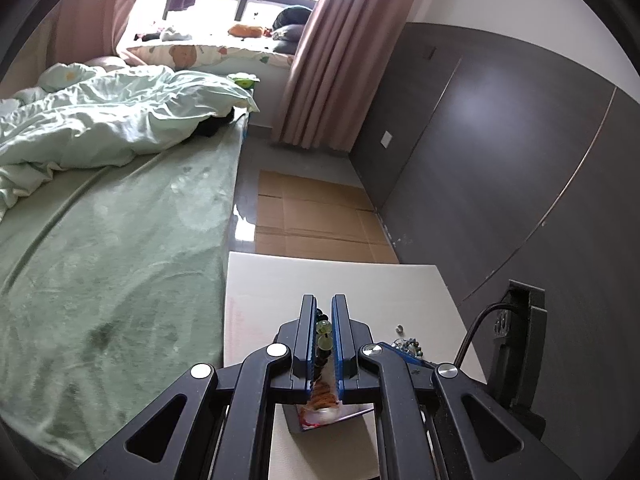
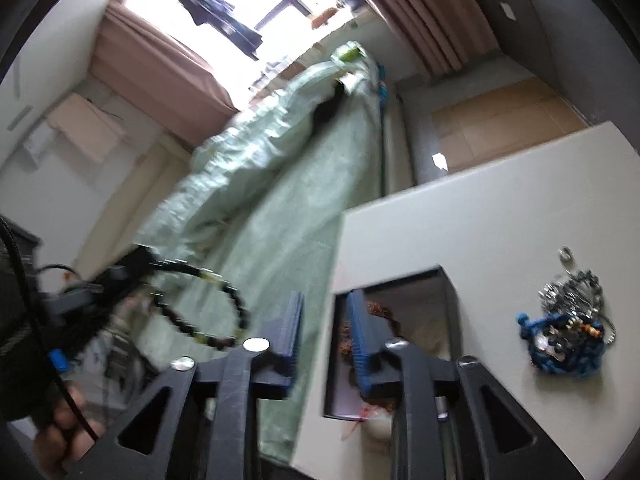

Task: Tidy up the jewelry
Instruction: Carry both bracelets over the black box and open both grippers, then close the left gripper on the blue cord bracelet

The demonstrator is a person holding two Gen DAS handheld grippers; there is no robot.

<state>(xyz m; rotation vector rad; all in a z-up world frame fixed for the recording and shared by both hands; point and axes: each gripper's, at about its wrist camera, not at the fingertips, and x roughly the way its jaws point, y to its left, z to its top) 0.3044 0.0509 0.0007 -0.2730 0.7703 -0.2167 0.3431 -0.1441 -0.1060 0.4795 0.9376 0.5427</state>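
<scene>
- The left gripper is closed on a dark bead bracelet, a few green beads showing between its blue pads.
- In the right wrist view the bracelet hangs as a loop, left of the right gripper.
- The right gripper stands partly open with nothing between its pads.
- A box lies just under it on the white table, though blur hides the contents.
- A jewelry pile lies to the right.

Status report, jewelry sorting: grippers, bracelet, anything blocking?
Left gripper shut on beaded bracelet. Right gripper open, empty, over the box. Jewelry pile on table. Nothing blocking.
</scene>
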